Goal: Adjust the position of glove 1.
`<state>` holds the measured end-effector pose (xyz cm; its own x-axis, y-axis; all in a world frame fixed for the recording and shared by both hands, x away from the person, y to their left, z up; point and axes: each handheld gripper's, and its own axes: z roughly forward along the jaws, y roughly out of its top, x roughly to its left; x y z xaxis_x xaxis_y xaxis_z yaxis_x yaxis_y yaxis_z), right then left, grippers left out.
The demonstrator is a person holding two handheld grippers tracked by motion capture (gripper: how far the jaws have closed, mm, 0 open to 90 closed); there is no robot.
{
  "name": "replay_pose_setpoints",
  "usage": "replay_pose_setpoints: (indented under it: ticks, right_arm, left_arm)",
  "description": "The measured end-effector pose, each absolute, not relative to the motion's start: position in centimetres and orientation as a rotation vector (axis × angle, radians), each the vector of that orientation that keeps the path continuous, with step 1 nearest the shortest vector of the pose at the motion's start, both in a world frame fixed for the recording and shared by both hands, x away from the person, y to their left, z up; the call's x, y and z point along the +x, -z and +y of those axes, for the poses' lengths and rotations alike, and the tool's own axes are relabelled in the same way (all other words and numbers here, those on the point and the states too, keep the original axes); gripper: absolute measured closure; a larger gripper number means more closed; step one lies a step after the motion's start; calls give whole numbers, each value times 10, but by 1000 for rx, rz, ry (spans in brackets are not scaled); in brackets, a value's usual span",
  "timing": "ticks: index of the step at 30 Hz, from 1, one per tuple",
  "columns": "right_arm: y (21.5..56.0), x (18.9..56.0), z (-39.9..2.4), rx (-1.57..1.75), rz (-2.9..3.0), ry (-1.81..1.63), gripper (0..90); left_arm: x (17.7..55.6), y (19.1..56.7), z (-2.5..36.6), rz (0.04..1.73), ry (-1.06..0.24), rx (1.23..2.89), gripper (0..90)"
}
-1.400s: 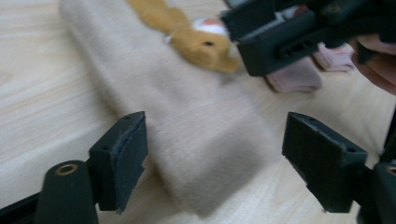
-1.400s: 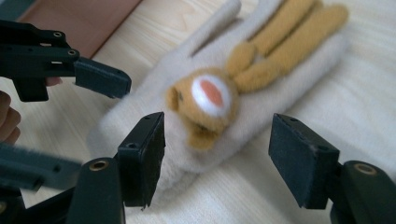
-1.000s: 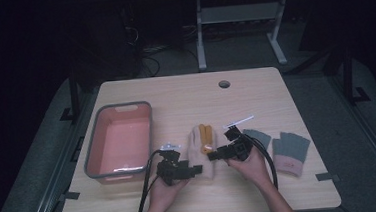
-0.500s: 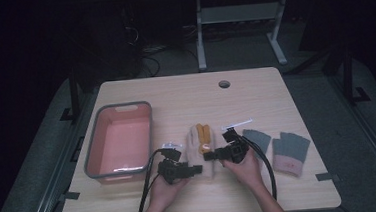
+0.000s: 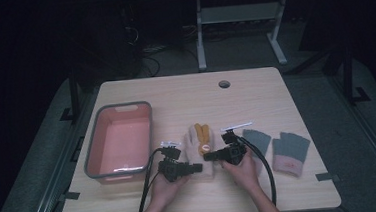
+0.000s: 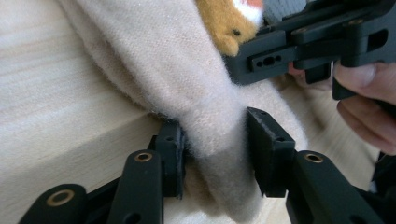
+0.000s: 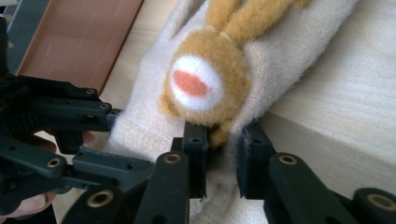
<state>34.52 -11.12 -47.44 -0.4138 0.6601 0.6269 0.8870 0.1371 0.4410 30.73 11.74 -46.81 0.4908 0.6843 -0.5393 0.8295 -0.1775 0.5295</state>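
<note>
A cream knitted glove [image 5: 195, 153] with an orange plush animal [image 5: 202, 135] sewn on it lies flat at the table's front middle. My left gripper [image 5: 199, 168] comes in from the left at the cuff end. Its jaws have just been closing and now pinch a fold of the cream fabric [image 6: 177, 70] between the pads of the left gripper [image 6: 215, 154]. My right gripper [image 5: 205, 156] reaches in from the right. Its jaws have just been closing too, and the right gripper [image 7: 223, 154] squeezes a ridge of the glove [image 7: 280, 51] just below the plush animal [image 7: 201, 84].
A pink tub with a grey rim [image 5: 92, 142] stands left of the glove. Two grey fingerless gloves [image 5: 256, 140] [image 5: 290, 151] lie to the right. A cable hole [image 5: 224, 84] sits at the table's far middle. Beyond the table the floor is dark.
Both pairs of jaws have narrowed onto the cream glove near its cuff. The hands have hardly shifted.
</note>
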Motion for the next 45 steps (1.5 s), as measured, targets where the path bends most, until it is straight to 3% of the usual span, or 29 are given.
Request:
replay_pose_setpoints:
  ticks: [8,45]
  right_arm:
    - [473,345,-113,-1504,-2125,1183,823]
    - [429,337,-118,-1429,-2065,1324,833]
  left_arm:
    - [309,469,119,1262,264,1880,666]
    - [308,428,133,1151,253,1857,671]
